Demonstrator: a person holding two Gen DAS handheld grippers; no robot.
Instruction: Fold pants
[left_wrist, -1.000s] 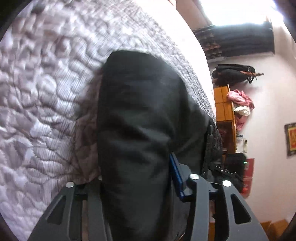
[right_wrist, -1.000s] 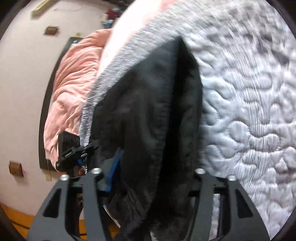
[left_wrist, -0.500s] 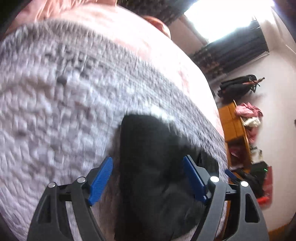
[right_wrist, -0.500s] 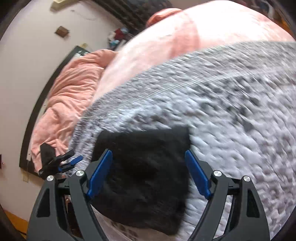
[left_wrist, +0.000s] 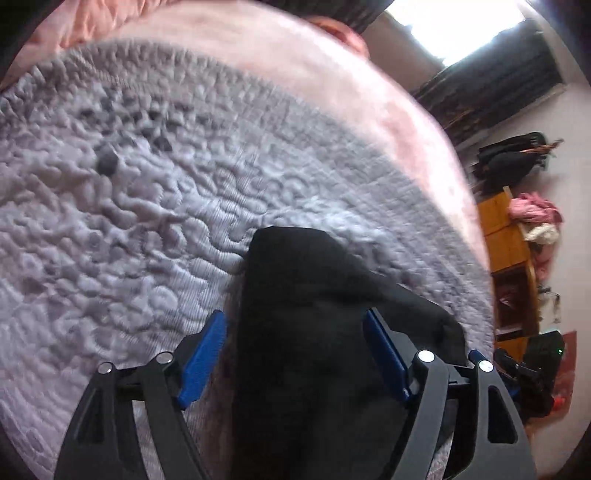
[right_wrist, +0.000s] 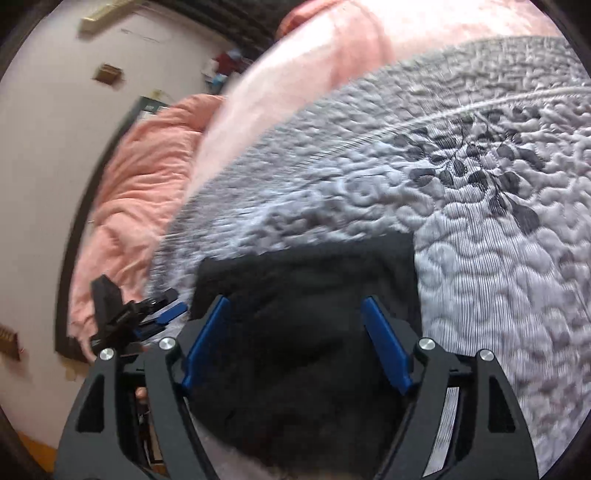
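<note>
The black pants (left_wrist: 303, 266) lie folded in a compact bundle on the grey quilted bedspread (left_wrist: 129, 240). My left gripper (left_wrist: 293, 315) hovers above their near end. Its blue pads (left_wrist: 203, 354) stand wide apart and touch no cloth, though the jaws are closing a little. In the right wrist view the same pants (right_wrist: 306, 266) lie below my right gripper (right_wrist: 295, 301). Its pads (right_wrist: 388, 347) are also clear of the fabric and its jaws are closing slightly. The left gripper (right_wrist: 122, 317) shows at the left edge of the right wrist view.
A pink blanket (right_wrist: 147, 177) is bunched at the bed's left side and a pink sheet (left_wrist: 332, 74) covers the far part. A wooden shelf (left_wrist: 509, 240) with clothes stands by the wall, beside a dark bag (left_wrist: 513, 155) and curtains (left_wrist: 491, 85).
Both grippers have let go of the pants, opened wide and risen. The pants, which filled the jaws a second ago, now lie free on the quilt below them.
</note>
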